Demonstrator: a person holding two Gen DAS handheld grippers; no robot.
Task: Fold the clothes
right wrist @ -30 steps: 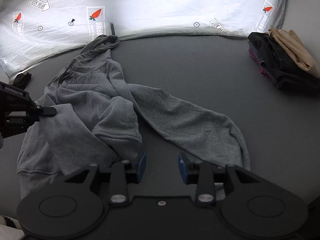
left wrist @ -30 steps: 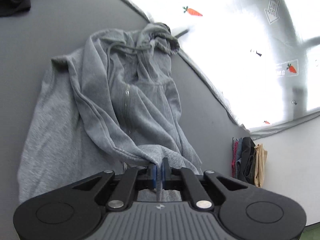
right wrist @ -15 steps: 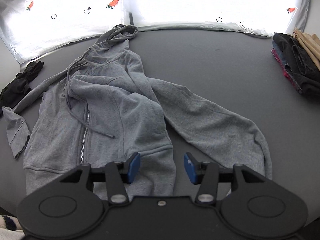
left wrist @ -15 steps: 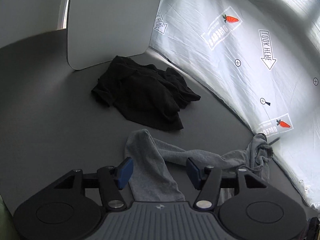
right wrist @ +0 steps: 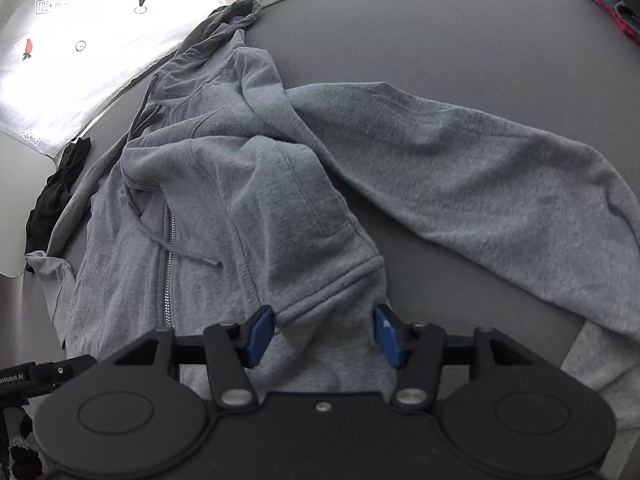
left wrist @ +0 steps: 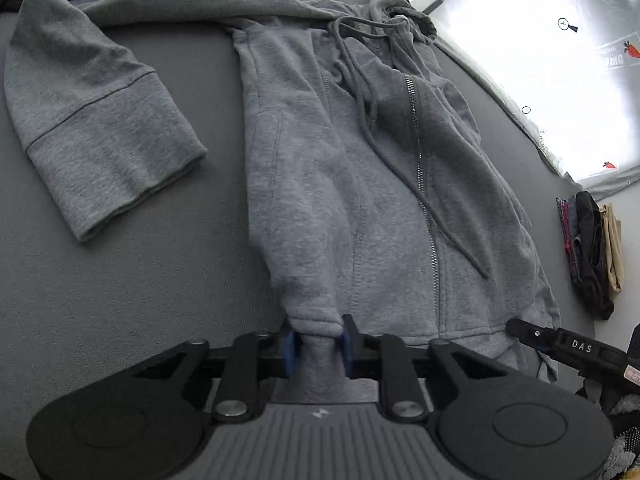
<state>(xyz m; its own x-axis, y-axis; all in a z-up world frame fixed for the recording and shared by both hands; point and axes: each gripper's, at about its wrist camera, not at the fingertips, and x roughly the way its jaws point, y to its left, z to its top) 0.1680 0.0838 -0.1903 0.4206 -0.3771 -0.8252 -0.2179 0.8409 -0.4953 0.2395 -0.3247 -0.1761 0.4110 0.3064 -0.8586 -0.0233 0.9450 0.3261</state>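
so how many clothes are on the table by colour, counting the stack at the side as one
grey: 1, the hoodie
black: 1, the crumpled garment by the far edge
mixed colours: 1, the folded stack
total: 3

- We note a dark grey table (left wrist: 120, 300).
- On it: grey zip hoodie (left wrist: 360, 184) spread flat, black garment (right wrist: 56, 188) beside one sleeve, folded clothes stack (left wrist: 592, 248) well apart.
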